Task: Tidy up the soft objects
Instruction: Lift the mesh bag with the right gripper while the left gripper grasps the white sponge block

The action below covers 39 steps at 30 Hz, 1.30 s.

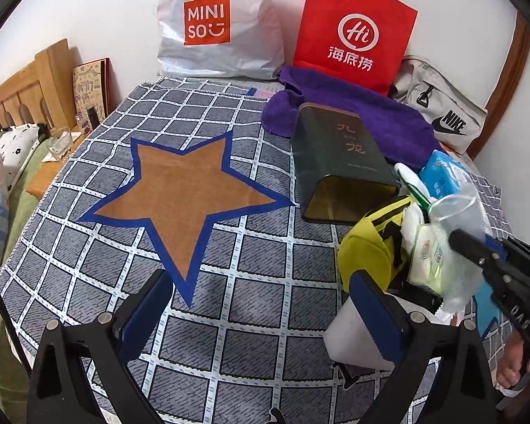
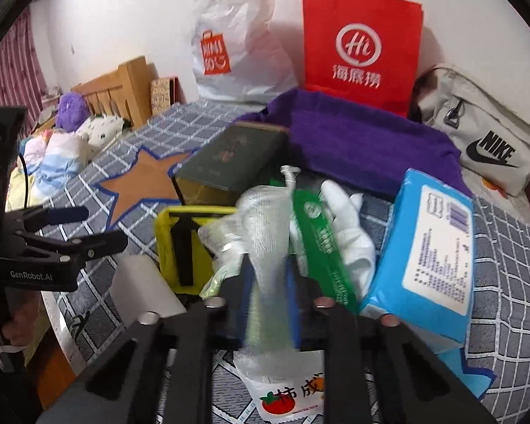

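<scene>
Soft, even daylight is filling both views, casting only faint shadows behind the red paper bag ahead of the tool. Fisheye distortion is bending and darkening the edges, and the mesh wrap between the right tool's fingers is smearing with motion blur.

This was a bedroom in a home. A bed under a checked cover with a star stood against a white wall, with a wooden headboard, pillows and a purple plush toy. Shopping bags leaned on the wall.
</scene>
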Each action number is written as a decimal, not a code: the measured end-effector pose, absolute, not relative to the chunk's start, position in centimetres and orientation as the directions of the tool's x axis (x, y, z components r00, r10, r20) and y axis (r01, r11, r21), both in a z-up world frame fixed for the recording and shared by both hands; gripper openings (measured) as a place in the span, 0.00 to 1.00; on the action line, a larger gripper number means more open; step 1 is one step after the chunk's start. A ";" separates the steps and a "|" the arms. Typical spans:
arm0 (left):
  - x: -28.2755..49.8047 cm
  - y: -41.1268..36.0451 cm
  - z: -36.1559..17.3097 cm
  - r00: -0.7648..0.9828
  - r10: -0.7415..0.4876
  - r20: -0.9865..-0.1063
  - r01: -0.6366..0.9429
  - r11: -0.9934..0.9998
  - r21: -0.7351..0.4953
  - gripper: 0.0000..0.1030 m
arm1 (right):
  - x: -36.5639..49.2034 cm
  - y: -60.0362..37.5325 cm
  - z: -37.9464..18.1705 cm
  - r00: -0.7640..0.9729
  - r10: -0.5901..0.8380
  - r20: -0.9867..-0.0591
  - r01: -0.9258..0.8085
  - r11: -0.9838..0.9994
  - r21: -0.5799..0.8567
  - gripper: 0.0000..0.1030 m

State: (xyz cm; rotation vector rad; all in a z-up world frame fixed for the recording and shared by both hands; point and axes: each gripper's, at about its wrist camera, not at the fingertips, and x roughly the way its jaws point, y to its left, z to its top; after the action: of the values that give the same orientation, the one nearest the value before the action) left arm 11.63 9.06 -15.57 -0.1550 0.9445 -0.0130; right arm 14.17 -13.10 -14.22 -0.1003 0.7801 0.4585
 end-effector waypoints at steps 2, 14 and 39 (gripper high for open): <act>11.4 9.0 -15.2 0.594 -0.094 -0.799 -0.047 0.987 -0.151 0.98 | 13.9 -13.9 -13.5 0.626 0.391 -0.675 -0.431 0.894 0.118 0.10; 9.9 4.1 -15.1 0.568 -0.184 -0.802 0.130 0.982 -0.134 0.99 | 10.4 -18.7 -11.9 0.682 0.322 -0.657 -0.352 0.931 0.092 0.10; 9.7 0.3 -15.1 0.546 -0.185 -0.817 0.225 0.972 -0.070 0.78 | 9.2 -23.4 -16.9 0.589 0.285 -0.756 -0.280 0.950 0.140 0.10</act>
State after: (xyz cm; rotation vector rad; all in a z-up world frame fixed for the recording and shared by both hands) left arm 9.69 0.34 -15.08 0.0442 0.9633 -0.2431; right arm 9.25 -23.38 -16.88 0.0061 0.8811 0.3294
